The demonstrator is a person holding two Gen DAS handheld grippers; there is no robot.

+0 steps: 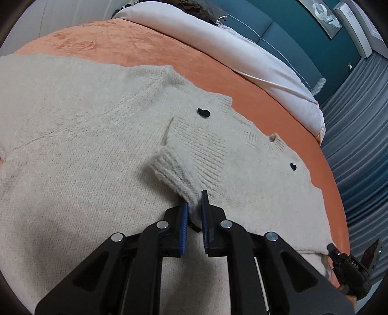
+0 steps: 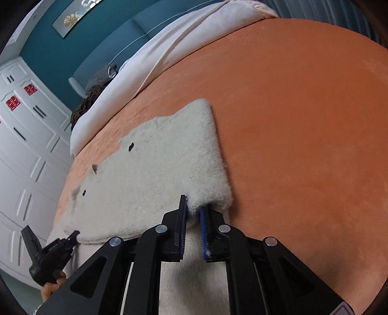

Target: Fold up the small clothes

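A cream knitted cardigan (image 1: 80,135) with black heart buttons (image 1: 203,112) lies spread on an orange bedspread (image 1: 135,48). My left gripper (image 1: 195,208) is shut on the ribbed cuff of a sleeve (image 1: 177,174) that lies folded over the cardigan's body. In the right wrist view my right gripper (image 2: 194,208) is shut on the near corner of the cardigan (image 2: 169,155), by its folded right edge. The right gripper also shows at the lower right of the left wrist view (image 1: 351,264), and the left gripper at the lower left of the right wrist view (image 2: 51,252).
A white duvet (image 1: 242,51) lies bunched along the far side of the bed, with dark clothes (image 1: 194,7) beyond it. A teal headboard (image 1: 278,31) and grey curtains (image 1: 359,135) stand behind. White wardrobe doors (image 2: 26,135) are at the left of the right wrist view.
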